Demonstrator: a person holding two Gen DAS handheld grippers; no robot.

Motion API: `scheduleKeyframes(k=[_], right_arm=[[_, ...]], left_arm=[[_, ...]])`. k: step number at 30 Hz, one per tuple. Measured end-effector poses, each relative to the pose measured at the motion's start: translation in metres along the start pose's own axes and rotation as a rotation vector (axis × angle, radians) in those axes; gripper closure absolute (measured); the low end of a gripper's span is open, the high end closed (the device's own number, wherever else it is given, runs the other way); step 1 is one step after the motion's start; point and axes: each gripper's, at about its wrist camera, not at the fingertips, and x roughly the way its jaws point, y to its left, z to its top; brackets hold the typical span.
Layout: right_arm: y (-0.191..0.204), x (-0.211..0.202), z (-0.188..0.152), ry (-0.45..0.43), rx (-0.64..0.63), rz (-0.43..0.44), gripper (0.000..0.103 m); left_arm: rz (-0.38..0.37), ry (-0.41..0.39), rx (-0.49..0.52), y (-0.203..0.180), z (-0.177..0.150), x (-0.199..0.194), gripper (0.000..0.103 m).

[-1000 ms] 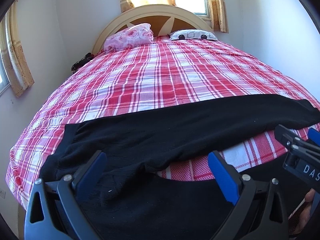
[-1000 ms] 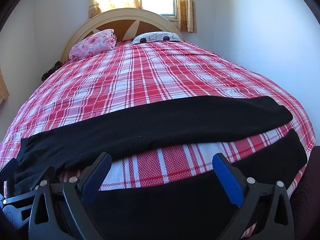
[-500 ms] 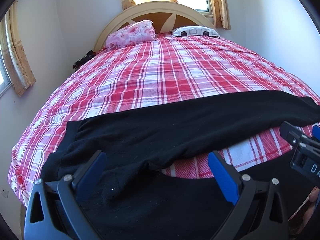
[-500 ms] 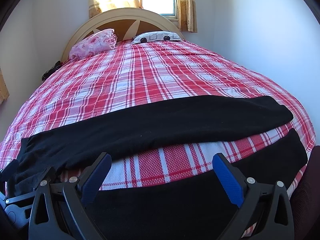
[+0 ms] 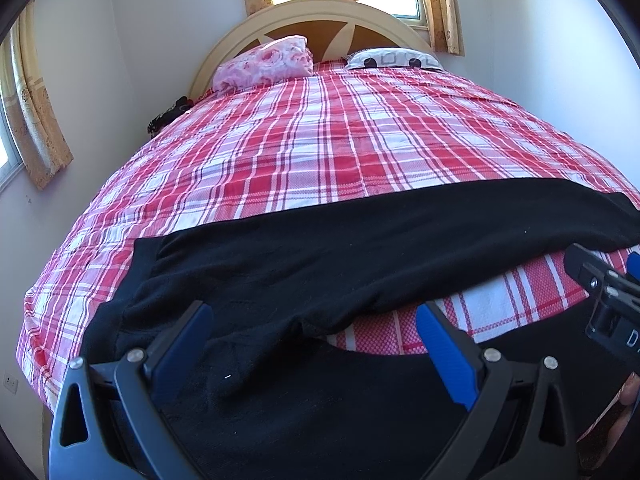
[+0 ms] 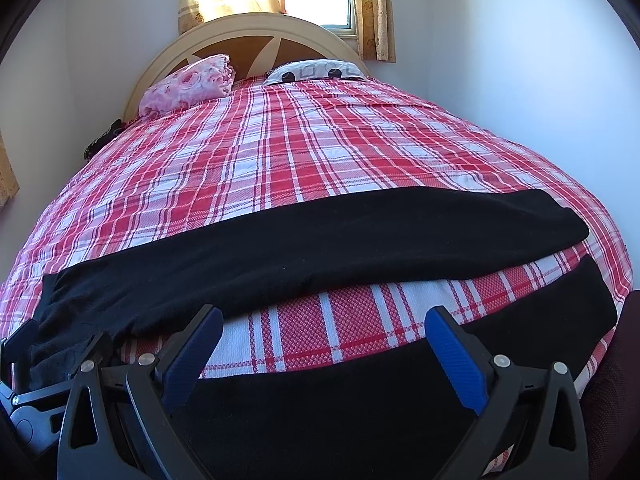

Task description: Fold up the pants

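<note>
Black pants (image 5: 360, 256) spread across lower half of frame on red plaid bed (image 5: 340, 140), legs split, strip of plaid showing between them. Left gripper (image 5: 316, 344) at bottom centre, blue fingers (image 5: 444, 344) spread wide, nothing between them, over waist end. Right gripper (image 6: 324, 344) likewise spread, over near leg. In left view, right gripper body at right edge bears white letters "DA", rest cut off. Pink floral pillow (image 6: 188, 84) at upper left by headboard (image 6: 248, 32).
</note>
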Motion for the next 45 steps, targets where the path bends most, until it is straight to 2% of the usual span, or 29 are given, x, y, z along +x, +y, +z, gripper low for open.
scheduleKeyframes(k=[18,23,26,29,33,35,37,39,45], right_arm=[[0.004,0.0,0.0,0.002,-0.005,0.005,0.001],[0.007,0.001,0.005,-0.004,-0.032,0.037,0.001],[0.012,0.002,0.019,-0.026,-0.062,0.107,0.001],[0.025,0.01,0.039,-0.029,-0.119,0.213,0.001],[0.063,0.037,0.062,0.025,-0.214,0.356,0.002],[0.092,0.056,0.069,0.07,-0.271,0.43,0.006],[0.123,0.072,0.072,0.113,-0.322,0.49,0.015],[0.149,0.085,0.073,0.14,-0.358,0.544,0.02],[0.238,0.117,0.06,0.168,-0.553,0.631,0.021]], left_arm=[[-0.002,0.007,-0.003,0.001,-0.001,0.003,0.0],[0.024,0.006,-0.014,0.021,0.007,0.004,0.0],[0.105,0.003,-0.038,0.052,0.013,0.009,0.0],[0.157,0.044,-0.091,0.081,0.012,0.021,0.0],[0.186,0.132,-0.15,0.115,0.002,0.042,0.0],[0.205,0.17,-0.165,0.123,-0.003,0.052,0.0],[0.201,0.202,-0.184,0.132,-0.009,0.061,0.0],[0.187,0.218,-0.198,0.141,-0.013,0.068,0.0],[0.155,0.266,-0.23,0.153,-0.021,0.089,0.0]])
